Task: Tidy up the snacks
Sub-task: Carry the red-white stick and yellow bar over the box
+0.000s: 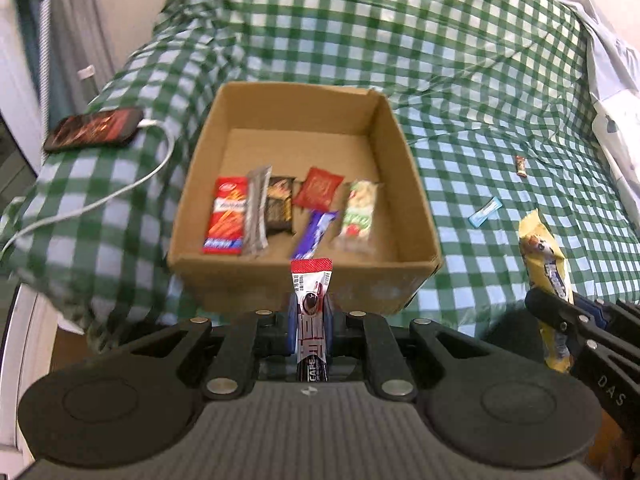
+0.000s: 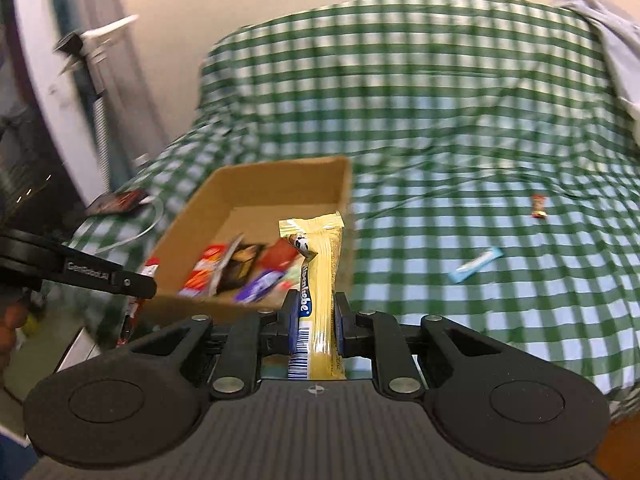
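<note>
My left gripper (image 1: 310, 320) is shut on a red, white and black coffee stick (image 1: 311, 304), held upright just before the near wall of an open cardboard box (image 1: 304, 284). Several snack packets (image 1: 280, 212) lie on the box floor. In the left wrist view the right gripper (image 1: 560, 312) comes in from the right, clamping a yellow snack packet (image 1: 542, 248). In the right wrist view that right gripper (image 2: 317, 322) is shut on the yellow snack packet (image 2: 324, 264), which stands in front of the cardboard box (image 2: 256, 184). The left gripper's finger (image 2: 80, 270) crosses the left edge there.
A green checked cloth (image 1: 460, 80) covers the bed. A pale blue packet (image 1: 485, 211) and a small red-brown candy (image 1: 520, 165) lie on it right of the box. A phone (image 1: 94, 128) with a white cable (image 1: 120, 192) rests at the left edge.
</note>
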Demonstrator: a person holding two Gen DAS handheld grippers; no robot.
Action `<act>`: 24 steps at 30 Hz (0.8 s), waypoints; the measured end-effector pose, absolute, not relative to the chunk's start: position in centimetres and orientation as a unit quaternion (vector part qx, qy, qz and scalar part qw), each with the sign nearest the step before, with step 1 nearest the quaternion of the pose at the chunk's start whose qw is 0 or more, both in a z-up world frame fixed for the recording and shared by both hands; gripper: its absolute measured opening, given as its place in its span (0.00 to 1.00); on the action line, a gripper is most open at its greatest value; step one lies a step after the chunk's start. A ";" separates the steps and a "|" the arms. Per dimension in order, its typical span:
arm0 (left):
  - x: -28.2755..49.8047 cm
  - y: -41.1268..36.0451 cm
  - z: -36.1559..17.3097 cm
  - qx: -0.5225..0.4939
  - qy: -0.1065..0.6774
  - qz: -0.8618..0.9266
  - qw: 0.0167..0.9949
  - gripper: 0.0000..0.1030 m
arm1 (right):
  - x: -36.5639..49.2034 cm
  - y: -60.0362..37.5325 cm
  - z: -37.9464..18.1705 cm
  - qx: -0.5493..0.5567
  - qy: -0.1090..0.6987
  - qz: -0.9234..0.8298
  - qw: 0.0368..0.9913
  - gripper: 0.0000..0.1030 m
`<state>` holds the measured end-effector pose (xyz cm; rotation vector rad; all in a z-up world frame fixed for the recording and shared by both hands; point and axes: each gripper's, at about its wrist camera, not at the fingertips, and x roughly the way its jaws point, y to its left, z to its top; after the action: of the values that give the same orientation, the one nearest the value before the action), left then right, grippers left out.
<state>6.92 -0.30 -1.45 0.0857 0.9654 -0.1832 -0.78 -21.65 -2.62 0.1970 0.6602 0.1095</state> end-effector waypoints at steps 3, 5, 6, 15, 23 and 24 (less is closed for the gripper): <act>5.6 0.9 -1.5 0.034 0.458 -0.087 0.884 0.14 | -1.2 -20.3 -2.3 0.081 0.325 0.060 0.940 0.17; 5.1 1.4 -1.4 0.028 0.454 -0.089 0.886 0.14 | -1.8 -19.7 -2.0 0.074 0.325 0.060 0.941 0.17; 5.1 1.5 -1.4 0.026 0.452 -0.091 0.887 0.14 | -2.0 -19.5 -1.8 0.071 0.324 0.060 0.941 0.17; 4.7 1.6 -1.2 0.018 0.436 -0.101 0.894 0.14 | -2.2 -19.1 -1.7 0.056 0.325 0.052 0.943 0.17; 5.0 1.9 -1.2 0.015 0.435 -0.098 0.895 0.14 | -2.0 -19.0 -2.0 0.054 0.329 0.053 0.941 0.17; 5.0 1.9 -1.2 0.015 0.435 -0.098 0.895 0.14 | -2.0 -19.0 -2.1 0.054 0.330 0.052 0.941 0.17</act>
<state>4.97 1.93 -1.17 0.0318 0.9014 -0.2033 -1.97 -19.02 -2.08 0.1110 0.6728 0.1066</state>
